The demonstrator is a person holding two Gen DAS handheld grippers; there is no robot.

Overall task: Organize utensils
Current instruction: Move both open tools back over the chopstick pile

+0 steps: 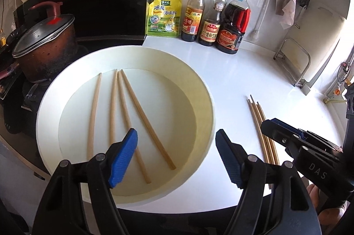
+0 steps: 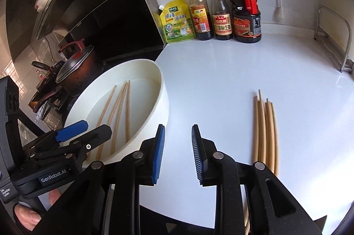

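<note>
The four chopsticks (image 1: 124, 117) lie loose on the floor of the white bowl (image 1: 205, 89), and a bundle (image 2: 265, 133) of more chopsticks lies on the desk (image 2: 221, 71), to the right of the bowl and well apart from it.

In the left wrist view the four sticks run from about 11 o'clock, at the far wall, down to about 5 o'clock, near your left fingers (image 1: 124, 159). They spread a little like a fan, and the lower ends of two sticks pass under or just beside the left pad. So their long axis goes almost along the pointing line of the left gripper (image 1: 174, 159), not across it. Its fingers stand wide and hold nothing. I judge you must roll this wrist before you close, otherwise the fingers will close along a stick and not across it.

In the right wrist view the bundle runs from 12 o'clock to 6 o'clock and lies at about 3 o'clock from the right gripper (image 2: 178, 153), near but not between the fingers. These fingers stand narrow and are empty; only bare desk is between them.

The left hand is nearer to the bowl, the right hand nearer to the bundle.
</note>
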